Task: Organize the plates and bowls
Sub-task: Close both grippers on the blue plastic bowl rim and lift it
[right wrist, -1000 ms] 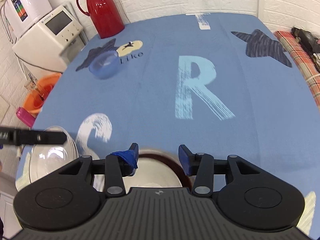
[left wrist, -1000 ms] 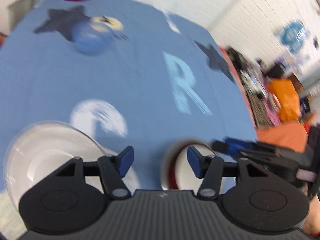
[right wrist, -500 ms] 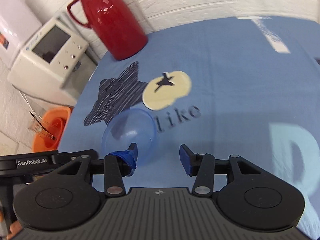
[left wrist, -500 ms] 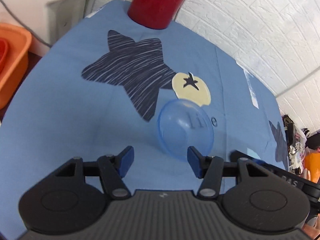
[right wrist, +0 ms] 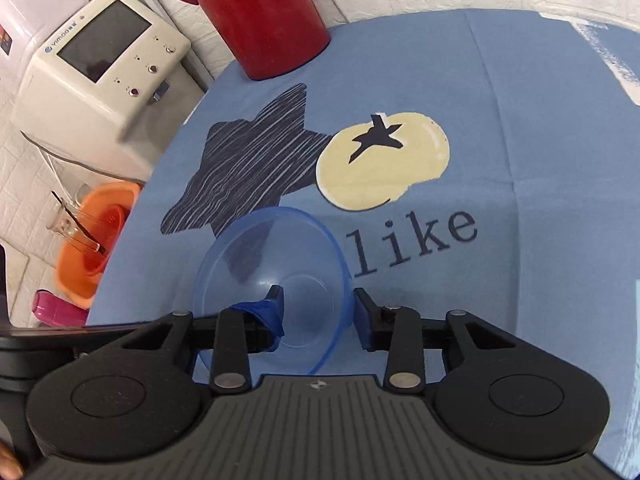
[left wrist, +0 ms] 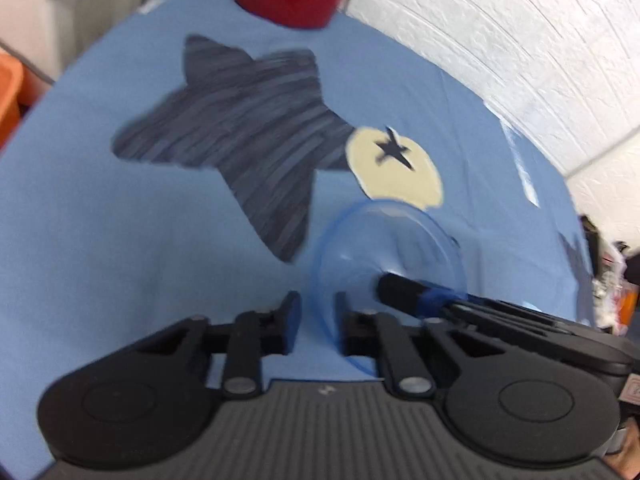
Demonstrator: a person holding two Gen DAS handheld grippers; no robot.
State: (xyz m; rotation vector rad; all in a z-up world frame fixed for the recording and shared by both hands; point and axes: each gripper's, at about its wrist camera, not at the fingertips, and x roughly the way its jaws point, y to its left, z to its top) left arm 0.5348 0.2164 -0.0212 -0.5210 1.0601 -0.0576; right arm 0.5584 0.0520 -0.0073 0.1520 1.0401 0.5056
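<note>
We count one blue bowl on the blue tablecloth, beside one dark star print — and two grippers. Our left gripper and right gripper each straddle its rim, fingers spread, not clamped.

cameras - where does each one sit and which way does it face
Left wrist: on the left gripper, facing across the blue tablecloth to the blue bowl; its own fingers straddle the rim, and the right gripper reaches in.
Right wrist: on the right gripper, looking down over the bowl toward the red jug; its own fingers show.
Shared: bowl, jug, tablecloth.
</note>
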